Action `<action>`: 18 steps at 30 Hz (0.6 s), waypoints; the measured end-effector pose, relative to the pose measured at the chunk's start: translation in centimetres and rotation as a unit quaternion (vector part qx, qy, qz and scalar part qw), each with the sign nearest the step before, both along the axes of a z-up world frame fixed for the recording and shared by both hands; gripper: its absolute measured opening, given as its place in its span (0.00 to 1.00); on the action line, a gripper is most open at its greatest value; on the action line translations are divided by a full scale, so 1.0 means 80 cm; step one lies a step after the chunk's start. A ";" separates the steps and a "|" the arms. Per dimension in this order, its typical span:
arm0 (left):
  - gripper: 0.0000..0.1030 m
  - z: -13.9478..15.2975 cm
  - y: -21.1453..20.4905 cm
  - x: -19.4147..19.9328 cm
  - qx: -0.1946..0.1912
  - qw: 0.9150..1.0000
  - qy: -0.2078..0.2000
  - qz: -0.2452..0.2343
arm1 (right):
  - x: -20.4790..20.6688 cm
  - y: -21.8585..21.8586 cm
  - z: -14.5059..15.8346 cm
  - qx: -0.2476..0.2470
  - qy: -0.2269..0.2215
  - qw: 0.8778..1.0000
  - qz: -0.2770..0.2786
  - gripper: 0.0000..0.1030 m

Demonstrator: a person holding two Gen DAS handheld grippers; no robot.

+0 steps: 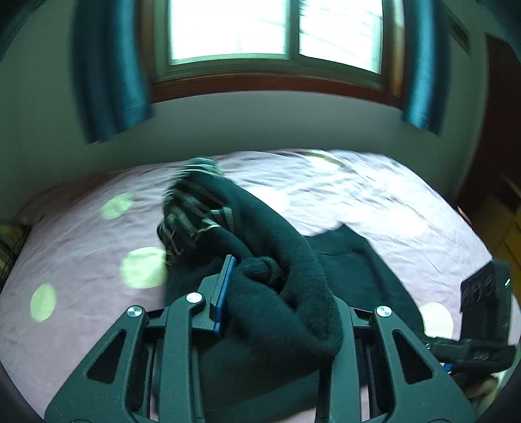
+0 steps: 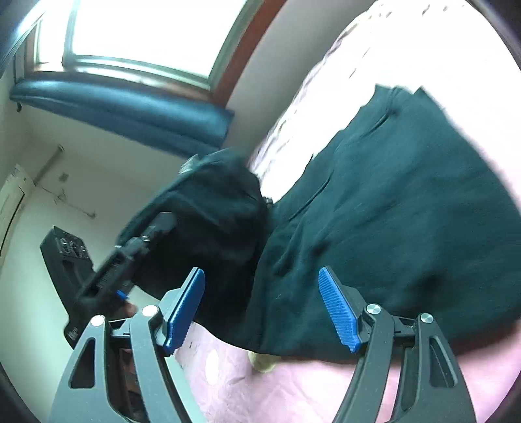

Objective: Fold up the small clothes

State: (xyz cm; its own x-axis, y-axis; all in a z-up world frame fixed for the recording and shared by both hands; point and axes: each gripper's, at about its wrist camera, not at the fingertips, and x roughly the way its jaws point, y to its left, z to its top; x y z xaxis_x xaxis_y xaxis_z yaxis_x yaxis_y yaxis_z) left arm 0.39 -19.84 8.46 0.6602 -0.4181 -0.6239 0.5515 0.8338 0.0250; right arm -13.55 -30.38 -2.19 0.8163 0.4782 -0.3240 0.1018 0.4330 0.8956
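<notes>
While you hold both tools over the bed:
Left gripper (image 1: 276, 293): your jaws are clamped on a bunched fold of the dark garment (image 1: 351, 270), lifted off the pink bedsheet (image 1: 81, 247).
Right gripper (image 2: 260, 309): jaws stand apart, nothing between, at the garment's near hem.
Room: bare sheet left of the garment; wall (image 1: 260, 127) beyond the far edge.

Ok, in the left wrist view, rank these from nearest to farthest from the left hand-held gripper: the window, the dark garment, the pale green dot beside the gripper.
1. Dark garment, clamped in the left hand-held gripper.
2. Pale green dot, on the pink bedsheet at left.
3. Window, on the far wall.
</notes>
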 end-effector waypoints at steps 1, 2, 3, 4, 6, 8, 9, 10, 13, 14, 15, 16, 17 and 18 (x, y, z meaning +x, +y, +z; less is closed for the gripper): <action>0.28 -0.012 -0.027 -0.010 0.011 1.000 0.002 -0.015 | -0.013 -0.010 0.001 -0.001 -0.002 1.000 -0.012 0.70; 0.28 -0.021 -0.041 -0.016 0.018 1.000 0.005 -0.024 | -0.024 -0.018 0.000 0.002 -0.003 1.000 -0.022 0.70; 0.27 -0.032 -0.057 -0.022 0.028 0.999 0.011 -0.035 | -0.033 -0.027 -0.002 0.005 -0.003 1.000 -0.030 0.70; 0.27 -0.049 -0.076 -0.028 0.040 0.998 0.022 -0.044 | -0.041 -0.036 -0.007 0.009 -0.001 0.999 -0.039 0.70; 0.27 -0.076 -0.104 -0.040 0.067 0.996 0.019 -0.048 | -0.055 -0.051 -0.018 0.016 0.004 0.998 -0.058 0.70; 0.28 -0.102 -0.126 -0.057 0.108 0.993 -0.024 -0.049 | -0.065 -0.064 -0.033 0.031 0.013 0.997 -0.071 0.70; 0.28 -0.109 -0.133 -0.065 0.122 0.990 -0.044 -0.049 | -0.064 -0.064 -0.038 0.034 0.016 0.997 -0.073 0.70; 0.28 -0.113 -0.136 -0.072 0.135 0.988 -0.060 -0.049 | -0.069 -0.067 -0.044 0.038 0.020 0.996 -0.075 0.70; 0.36 -0.111 -0.137 -0.080 0.139 0.986 -0.078 -0.042 | -0.068 -0.071 -0.051 0.046 0.025 0.996 -0.078 0.70; 0.39 -0.108 -0.132 -0.082 0.130 0.988 -0.075 -0.037 | -0.067 -0.072 -0.052 0.050 0.024 0.995 -0.078 0.70; 0.48 -0.101 -0.129 -0.082 0.118 0.990 -0.071 -0.035 | -0.066 -0.072 -0.051 0.051 0.023 0.995 -0.079 0.70; 0.51 -0.091 -0.122 -0.087 0.095 0.992 -0.071 -0.041 | -0.068 -0.073 -0.051 0.050 0.022 0.995 -0.078 0.70; 0.57 -0.077 -0.117 -0.099 0.071 0.993 -0.082 -0.051 | -0.067 -0.071 -0.051 0.049 0.021 0.996 -0.077 0.70; 0.67 -0.066 -0.114 -0.112 0.056 0.992 -0.101 -0.058 | -0.070 -0.074 -0.050 0.048 0.022 0.996 -0.077 0.70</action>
